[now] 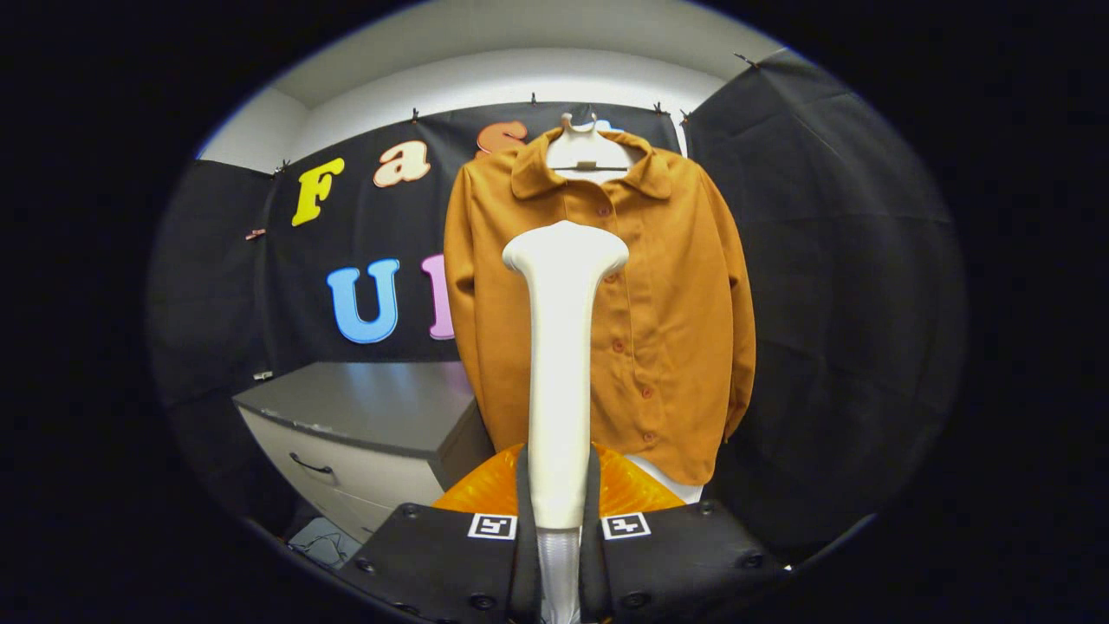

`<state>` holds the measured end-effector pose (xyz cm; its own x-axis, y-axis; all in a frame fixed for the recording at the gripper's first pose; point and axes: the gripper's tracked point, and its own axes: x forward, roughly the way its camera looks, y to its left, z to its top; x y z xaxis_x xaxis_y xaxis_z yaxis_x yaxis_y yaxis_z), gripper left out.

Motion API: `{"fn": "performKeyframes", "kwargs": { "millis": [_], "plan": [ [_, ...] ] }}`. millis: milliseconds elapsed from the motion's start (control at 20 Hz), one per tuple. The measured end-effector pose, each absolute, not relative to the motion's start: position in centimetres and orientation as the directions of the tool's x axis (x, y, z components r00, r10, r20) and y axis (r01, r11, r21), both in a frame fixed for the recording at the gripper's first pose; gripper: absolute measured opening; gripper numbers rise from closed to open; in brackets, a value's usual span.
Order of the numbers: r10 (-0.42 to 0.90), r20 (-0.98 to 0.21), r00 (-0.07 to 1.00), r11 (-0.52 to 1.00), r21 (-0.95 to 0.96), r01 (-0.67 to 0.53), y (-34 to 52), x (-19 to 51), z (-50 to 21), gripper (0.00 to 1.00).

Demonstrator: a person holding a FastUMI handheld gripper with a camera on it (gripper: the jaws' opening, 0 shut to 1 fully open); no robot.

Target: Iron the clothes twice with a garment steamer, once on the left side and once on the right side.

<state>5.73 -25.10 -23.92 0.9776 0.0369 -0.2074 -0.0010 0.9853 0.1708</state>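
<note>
Hanging from a pale hanger (pixel 587 156) against the booth's black cloth wall (pixel 832 260), a mustard-orange button-front shirt (pixel 676 295) with a collar faces the camera, its sleeves falling straight at both sides and its hem ending above and beyond the tongs. Beside the shirt stands a grey-topped desk (pixel 364 407) with pale drawer fronts and a dark handle; its near corner lies just beside the shirt's lower edge. A white garment steamer (pixel 561 364) rises upright from between the fingers, its broad head lying over the shirt's button line at chest height; whether the head touches the cloth cannot be told. An orange, ribbed translucent piece (pixel 475 492) shows just behind the steamer's handle, above the fingers. The tongs (pixel 560 555) are pressed together on the steamer's handle, one finger at each side of it.
</note>
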Motion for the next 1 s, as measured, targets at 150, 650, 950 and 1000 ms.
{"fn": "performKeyframes", "kwargs": {
  "millis": [150,650,950,1000],
  "plan": [
    [0.034,-0.134,0.990,0.986,0.169,-0.011,-26.7,6.9,-19.8,0.21],
    [-0.060,-0.028,0.998,0.978,0.198,0.064,-34.6,13.3,-16.3,0.21],
    [-0.070,-0.058,0.996,0.976,0.204,0.080,-37.4,16.9,-19.5,0.21],
    [-0.068,-0.064,0.996,0.976,0.204,0.079,-37.5,17.3,-20.1,0.21]
  ]
}}
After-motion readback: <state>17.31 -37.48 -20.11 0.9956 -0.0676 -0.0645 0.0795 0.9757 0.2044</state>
